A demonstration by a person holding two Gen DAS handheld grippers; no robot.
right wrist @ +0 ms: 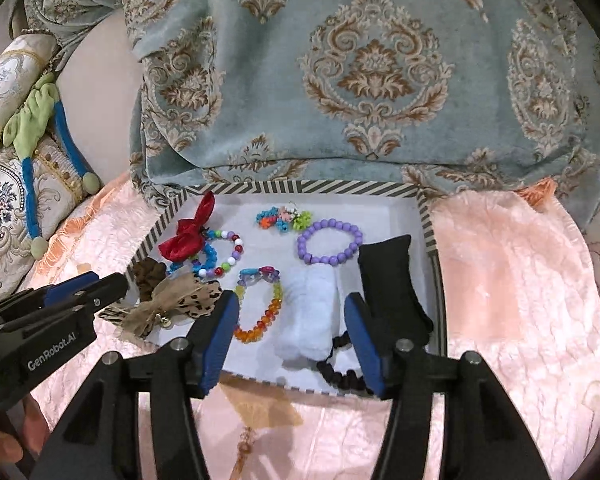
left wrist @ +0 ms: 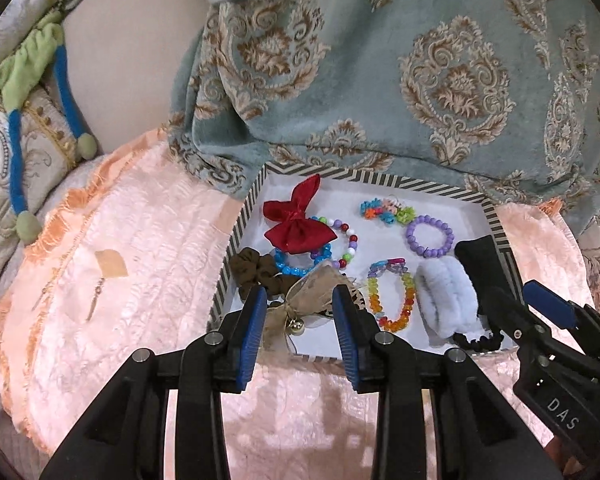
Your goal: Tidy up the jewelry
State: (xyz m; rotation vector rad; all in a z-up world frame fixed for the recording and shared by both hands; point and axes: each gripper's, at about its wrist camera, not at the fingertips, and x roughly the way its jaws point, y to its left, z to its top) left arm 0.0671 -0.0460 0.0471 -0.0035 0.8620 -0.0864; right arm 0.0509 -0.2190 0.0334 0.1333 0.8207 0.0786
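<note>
A tray with a striped rim (left wrist: 380, 179) (right wrist: 300, 187) lies on a pink cover. In it are a red bow (left wrist: 296, 224), a purple bead bracelet (left wrist: 408, 236), a rainbow bracelet (right wrist: 274, 304), a white fluffy scrunchie (right wrist: 308, 320), a black pouch (right wrist: 388, 280), a brown scrunchie (left wrist: 256, 268) and a black coil tie (right wrist: 340, 376). My left gripper (left wrist: 300, 294) hangs open over the tray's near left edge, above a beige leopard bow with a bell (right wrist: 172, 300). My right gripper (right wrist: 292, 298) is open above the fluffy scrunchie, holding nothing.
A blue and gold patterned cloth (right wrist: 380, 80) drapes behind the tray. Embroidered cushions (left wrist: 4, 160) and a green and blue plush toy (left wrist: 24, 68) lie at the left. A thin gold piece (left wrist: 96, 300) rests on the pink cover (left wrist: 140, 240) left of the tray.
</note>
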